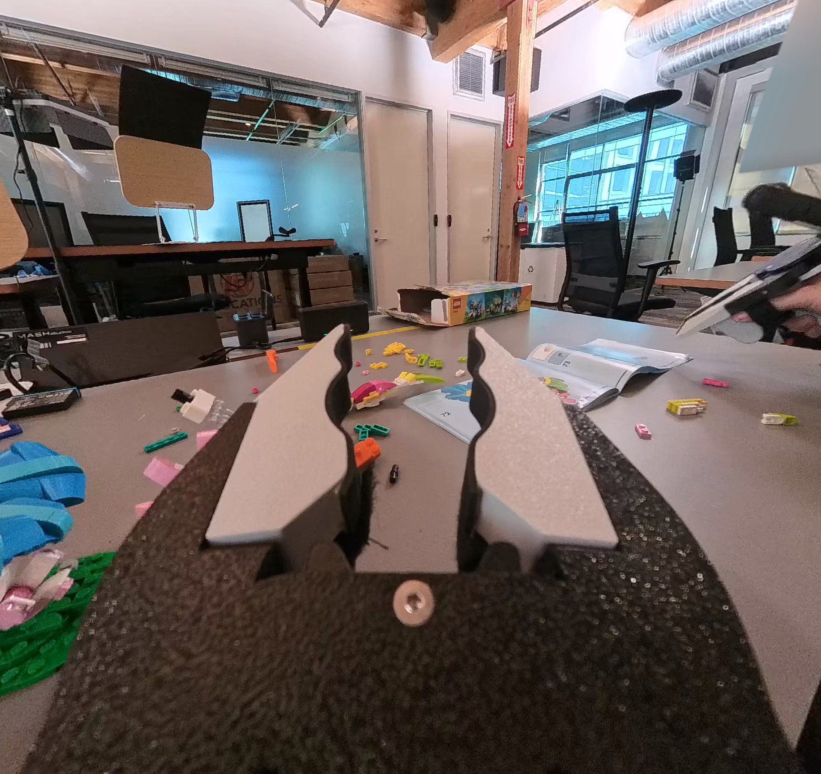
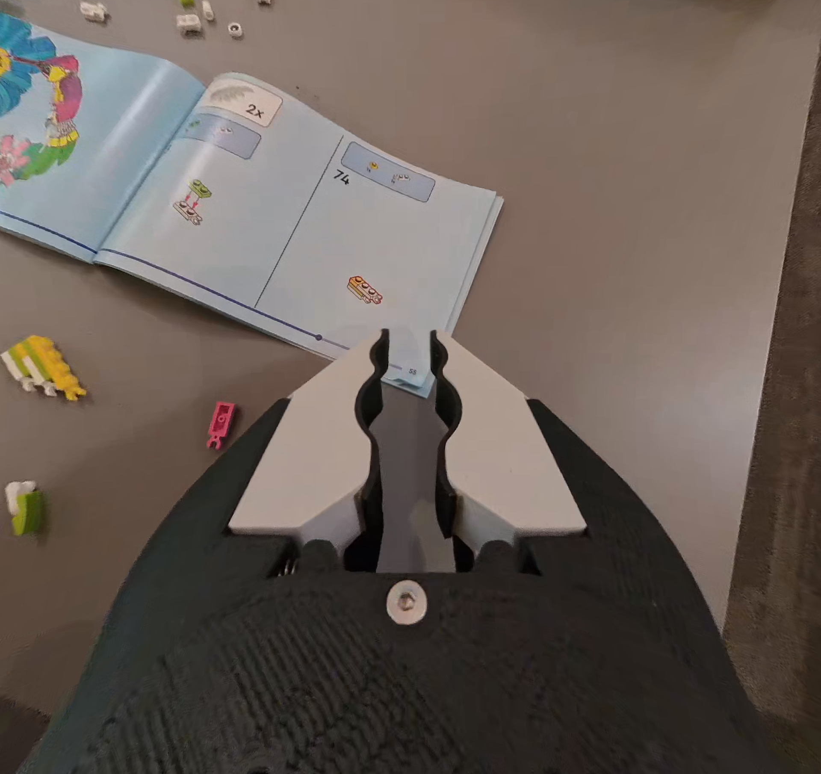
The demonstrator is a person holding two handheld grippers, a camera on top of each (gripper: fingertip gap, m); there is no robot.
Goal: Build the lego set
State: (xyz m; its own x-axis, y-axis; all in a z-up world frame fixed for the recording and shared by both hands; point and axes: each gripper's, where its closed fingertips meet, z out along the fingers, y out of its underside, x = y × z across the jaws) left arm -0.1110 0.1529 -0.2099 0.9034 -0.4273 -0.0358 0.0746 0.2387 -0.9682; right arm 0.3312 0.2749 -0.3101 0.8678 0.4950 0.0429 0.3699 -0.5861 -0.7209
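My left gripper [image 1: 408,339] is open and empty, held low over the grey table [image 1: 666,486]. Beyond its fingers lie a pink bird build [image 1: 373,393], green plates [image 1: 371,430], an orange brick [image 1: 366,450] and a black pin [image 1: 393,472]. A blue flower build [image 1: 35,486] on a green baseplate [image 1: 35,619] is at the left. My right gripper [image 2: 408,335] is open a little and empty, its tips over the near corner of the open instruction booklet [image 2: 266,201]. It also shows at the far right of the left wrist view [image 1: 733,304].
A magenta clip plate [image 2: 221,424], a yellow-lime-white assembly [image 2: 42,366] and small white pieces [image 2: 191,19] lie around the booklet. The torn set box [image 1: 466,301] sits at the back. The table edge [image 2: 773,353] runs close on the right. My right fingertips sit around 45 cm from my left ones. The right gripper is farther from the pink bird build [image 1: 373,393], some 40 cm, than the left, some 20 cm.
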